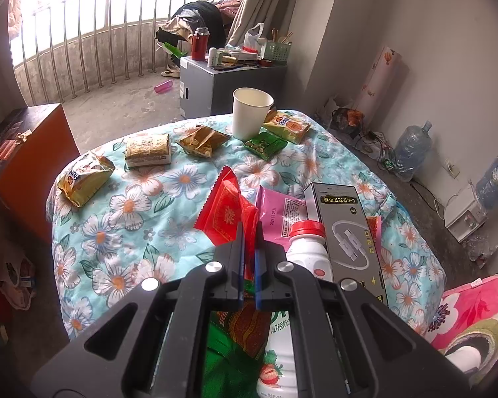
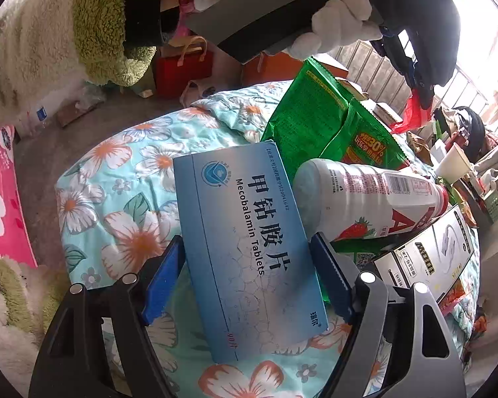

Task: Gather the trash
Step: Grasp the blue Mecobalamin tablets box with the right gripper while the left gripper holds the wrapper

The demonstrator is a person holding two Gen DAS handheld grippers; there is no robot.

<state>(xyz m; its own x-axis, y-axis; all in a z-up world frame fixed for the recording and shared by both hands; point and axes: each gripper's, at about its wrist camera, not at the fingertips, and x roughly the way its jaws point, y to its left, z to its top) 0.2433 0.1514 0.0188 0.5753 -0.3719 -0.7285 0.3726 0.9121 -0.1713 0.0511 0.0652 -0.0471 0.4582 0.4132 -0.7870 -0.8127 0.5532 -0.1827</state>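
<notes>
the left gripper (image 1: 249, 232) is clenching a red wrapper (image 1: 227, 210), its blue pads pressing on the wrapper's lower edge and lifting it above the floral cloth (image 1: 132, 232) that is covering the table; just to the right of it a pink packet (image 1: 280, 214) is lying against a white bottle (image 1: 307, 252) with a red cap, and a grey cable box (image 1: 345, 229) is resting beside the bottle; a green bag (image 1: 235, 348) is lying beneath the gripper; farther off on the cloth a paper cup (image 1: 250, 112) is standing upright, with gold snack packets (image 1: 83, 177) and a small green packet (image 1: 265, 144) lying around it.

the right gripper (image 2: 245, 252) is standing spread wide, its two fingers sitting on either side of a blue tablet box (image 2: 249, 248) that is lying flat on the floral cloth; whether the pads are touching the box i cannot tell; the white bottle is lying on its side just right of the box, with the green bag behind it.
</notes>
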